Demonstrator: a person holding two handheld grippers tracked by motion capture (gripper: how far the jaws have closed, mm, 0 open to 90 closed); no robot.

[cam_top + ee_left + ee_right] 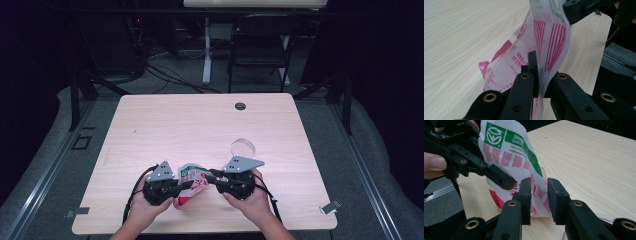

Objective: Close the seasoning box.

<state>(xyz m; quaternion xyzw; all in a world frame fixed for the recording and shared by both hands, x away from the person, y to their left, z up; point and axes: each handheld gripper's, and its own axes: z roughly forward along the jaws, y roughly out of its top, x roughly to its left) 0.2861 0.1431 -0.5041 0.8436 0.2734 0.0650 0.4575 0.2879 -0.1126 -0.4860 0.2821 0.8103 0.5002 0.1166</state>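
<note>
Black jaws of the right gripper [538, 197] stand partly apart with the lower edge of the plastic bag [511, 157] between them; one pad lies against the film, the other stands off, so nothing is pinched there yet. Across from it, the left gripper [537, 75] is clamped fully on the same bag, the thin film squeezed flat between its pads and rising above them. From the high view the bag [191, 182] hangs just off the table [200, 125], strung between the left gripper [184, 186] and the right gripper [212, 176], near the person's edge.

The step, as I judge it, is to take a second hold so the bag can be pulled open or spread. To do it well, the right pads should close on a single layer near the edge, square to the film, while the left stays firm. Ahead of the right jaws the bag rises and leans left; a loop of clear tape [243, 146] lies just beyond.
</note>
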